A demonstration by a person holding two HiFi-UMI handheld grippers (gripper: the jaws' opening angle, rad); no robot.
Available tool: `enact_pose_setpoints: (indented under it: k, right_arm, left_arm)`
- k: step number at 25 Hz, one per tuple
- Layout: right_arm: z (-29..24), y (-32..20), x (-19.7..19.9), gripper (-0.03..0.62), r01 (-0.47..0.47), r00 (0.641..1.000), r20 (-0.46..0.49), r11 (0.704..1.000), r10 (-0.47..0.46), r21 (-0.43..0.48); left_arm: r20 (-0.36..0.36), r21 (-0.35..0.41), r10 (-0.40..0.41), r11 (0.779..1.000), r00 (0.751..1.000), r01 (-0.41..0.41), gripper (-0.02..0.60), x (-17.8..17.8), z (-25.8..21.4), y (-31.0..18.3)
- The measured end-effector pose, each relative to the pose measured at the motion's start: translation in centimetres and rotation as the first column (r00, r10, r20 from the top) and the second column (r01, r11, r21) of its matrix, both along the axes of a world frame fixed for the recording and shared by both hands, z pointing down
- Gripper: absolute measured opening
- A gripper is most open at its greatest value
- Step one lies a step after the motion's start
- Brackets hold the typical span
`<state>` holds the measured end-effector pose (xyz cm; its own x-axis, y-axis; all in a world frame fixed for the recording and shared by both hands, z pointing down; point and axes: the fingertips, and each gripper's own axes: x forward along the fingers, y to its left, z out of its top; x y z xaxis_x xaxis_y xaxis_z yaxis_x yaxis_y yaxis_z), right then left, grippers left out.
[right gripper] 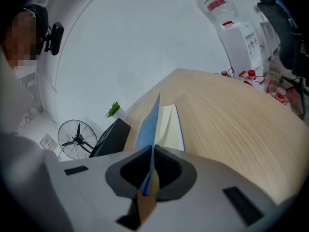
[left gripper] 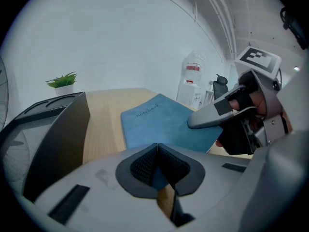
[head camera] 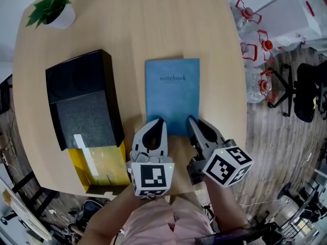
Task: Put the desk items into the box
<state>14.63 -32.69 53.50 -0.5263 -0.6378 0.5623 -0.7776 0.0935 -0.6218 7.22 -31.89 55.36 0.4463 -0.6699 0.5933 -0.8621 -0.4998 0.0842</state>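
Note:
A blue notebook [head camera: 172, 96] lies in the middle of the round wooden table [head camera: 127, 24], with both grippers at its near edge. My right gripper [head camera: 196, 126] is turned on its side and shut on the notebook's blue cover [right gripper: 147, 124]. The cover stands lifted off the cream pages [right gripper: 169, 124] and runs into the right gripper [right gripper: 152, 149]. My left gripper [head camera: 153, 129] is shut, its tips over the notebook's near left corner; the notebook [left gripper: 154, 120] shows just beyond the left gripper [left gripper: 157, 146]. The black box [head camera: 82, 101] with a yellow part [head camera: 104, 167] sits to the left.
A small potted plant [head camera: 51, 6] stands at the far left of the table. Water bottles [head camera: 253, 50] and an office chair [head camera: 301, 91] are on the floor to the right. A floor fan [right gripper: 77, 139] stands beyond the box [right gripper: 108, 137].

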Motion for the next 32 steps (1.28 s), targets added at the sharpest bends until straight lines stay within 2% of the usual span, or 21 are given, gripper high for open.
enact_pose_setpoints:
  k: [6,14,26,32]
  right_arm:
    - [-3.3,0.2,-1.5,0.009,0.037,0.999,0.033,0.997,-0.039,0.071]
    - [-8.8,0.6,-3.4,0.009,0.073,0.994,0.066,0.981,-0.087,0.181]
    - [-17.4,2.1,0.5,0.008,0.039,0.997,0.054,0.945,-0.06,0.326]
    - [-21.0,3.7,3.0,0.008,0.024,0.998,0.042,0.916,-0.045,0.401]
  left_arm:
    - [-0.006,0.077,-0.039,0.996,0.999,0.039,0.014,-0.3,-3.2,-0.1]
    - [-0.001,0.184,-0.112,0.977,0.994,0.111,0.014,-1.8,-9.1,1.3]
    - [-0.015,0.309,-0.208,0.929,0.978,0.202,0.014,-2.8,-16.8,5.1]
    - [-0.04,0.392,-0.236,0.89,0.971,0.232,0.014,-2.6,-20.6,6.0]
